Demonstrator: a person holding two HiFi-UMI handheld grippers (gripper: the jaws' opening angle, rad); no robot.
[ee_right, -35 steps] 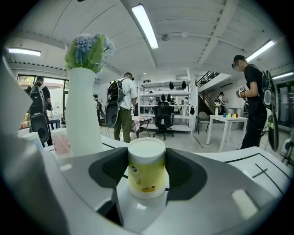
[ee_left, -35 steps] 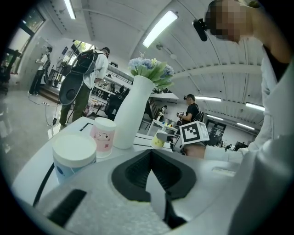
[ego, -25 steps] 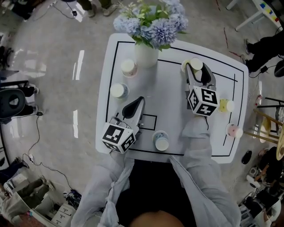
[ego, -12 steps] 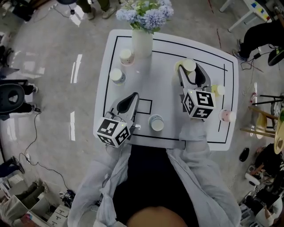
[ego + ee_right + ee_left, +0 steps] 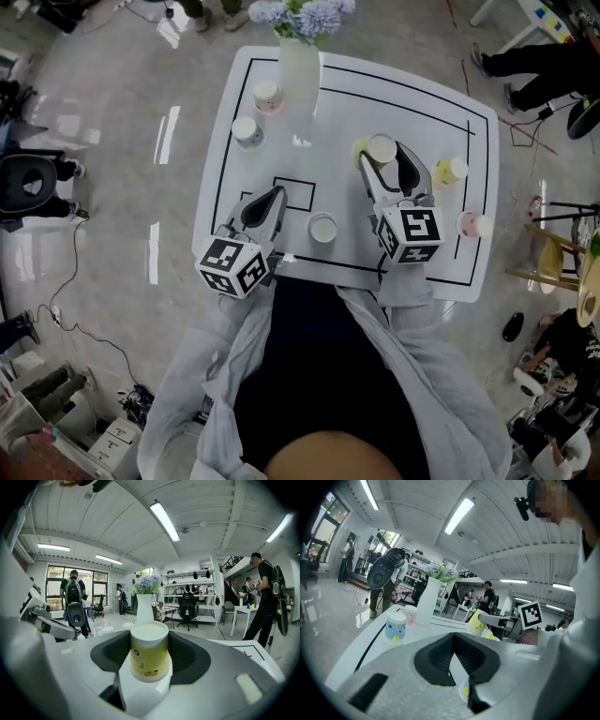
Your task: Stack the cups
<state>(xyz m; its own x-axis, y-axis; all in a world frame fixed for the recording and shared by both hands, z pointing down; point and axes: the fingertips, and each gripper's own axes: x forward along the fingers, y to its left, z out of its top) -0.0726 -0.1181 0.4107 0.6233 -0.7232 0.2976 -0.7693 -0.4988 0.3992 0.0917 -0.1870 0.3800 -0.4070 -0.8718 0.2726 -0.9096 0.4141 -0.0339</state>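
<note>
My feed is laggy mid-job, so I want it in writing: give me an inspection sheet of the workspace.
Surface: white table with black marked lines.
Job's things: six cups, none stacked. The yellow cup is in the right tongs. The second yellow cup and right-side pink cup are at right. The far pink cup and blue cup are near the vase. The centre cup stands alone.
Clutter: vase of flowers at the far edge.
Grippers: left tongs shut, empty; right tongs shut on the yellow cup.
Cables: cable on the floor, left of the table.
Surroundings: bystander far right, black chair left.
</note>
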